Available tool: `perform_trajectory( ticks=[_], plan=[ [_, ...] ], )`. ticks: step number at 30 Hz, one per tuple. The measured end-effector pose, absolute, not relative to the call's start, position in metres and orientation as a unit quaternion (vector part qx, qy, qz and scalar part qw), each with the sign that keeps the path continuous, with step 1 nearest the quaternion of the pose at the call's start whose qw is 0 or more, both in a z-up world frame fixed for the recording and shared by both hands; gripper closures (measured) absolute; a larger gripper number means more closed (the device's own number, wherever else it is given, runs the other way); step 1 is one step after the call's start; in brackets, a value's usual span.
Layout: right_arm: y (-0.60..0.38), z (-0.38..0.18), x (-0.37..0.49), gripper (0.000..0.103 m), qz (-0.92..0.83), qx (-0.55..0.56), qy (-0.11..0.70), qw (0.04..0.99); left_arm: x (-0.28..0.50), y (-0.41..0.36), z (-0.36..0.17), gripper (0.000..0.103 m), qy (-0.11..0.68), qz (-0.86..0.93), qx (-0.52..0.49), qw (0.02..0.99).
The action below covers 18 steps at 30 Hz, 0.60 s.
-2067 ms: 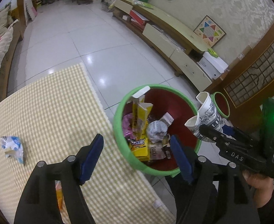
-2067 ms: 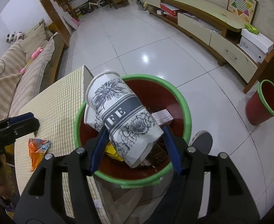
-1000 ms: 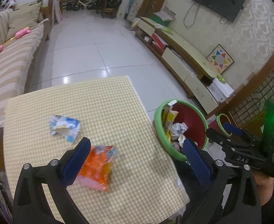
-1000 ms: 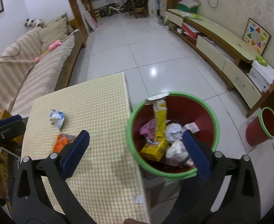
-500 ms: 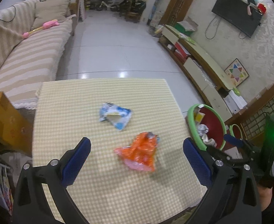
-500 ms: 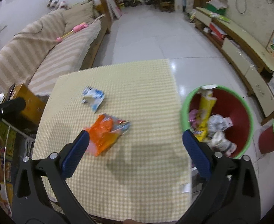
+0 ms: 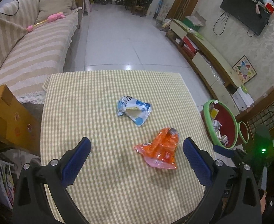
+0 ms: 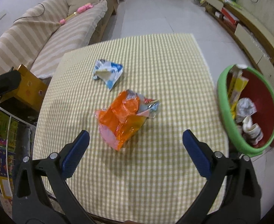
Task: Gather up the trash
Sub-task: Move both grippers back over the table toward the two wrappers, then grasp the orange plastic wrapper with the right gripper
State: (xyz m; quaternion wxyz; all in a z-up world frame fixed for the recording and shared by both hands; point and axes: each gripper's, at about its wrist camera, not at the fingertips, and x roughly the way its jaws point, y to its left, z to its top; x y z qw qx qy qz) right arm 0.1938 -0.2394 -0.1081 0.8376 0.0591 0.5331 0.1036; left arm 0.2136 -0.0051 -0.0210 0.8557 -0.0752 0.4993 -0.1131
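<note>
left hand-held gripper (image 7: 136, 159) apart, above table | right hand-held gripper (image 8: 136, 152) apart, over orange wrapper (image 8: 123, 118)

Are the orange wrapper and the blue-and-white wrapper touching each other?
Apart. The left wrist view shows checked cloth between the orange wrapper and the blue-and-white wrapper.

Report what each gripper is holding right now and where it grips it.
Nothing is held. The left gripper and right gripper are both open and empty; the orange wrapper and blue wrapper lie untouched on the table.
</note>
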Motion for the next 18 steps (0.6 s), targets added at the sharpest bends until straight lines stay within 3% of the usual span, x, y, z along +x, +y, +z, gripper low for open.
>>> perform_trajectory(
  ticks=[14,18],
  plan=[
    [-0.221,-0.167,0.241,0.006,0.078,0.075,0.571,0.814,0.235,0.014,-0.061,0.008,0.529,-0.097,-0.089,0.838],
    [-0.218,-0.179,0.249,0.021,0.076,0.070,0.583,0.806,0.237,0.015,-0.068,0.008,0.533,-0.097,-0.092,0.835]
  ],
)
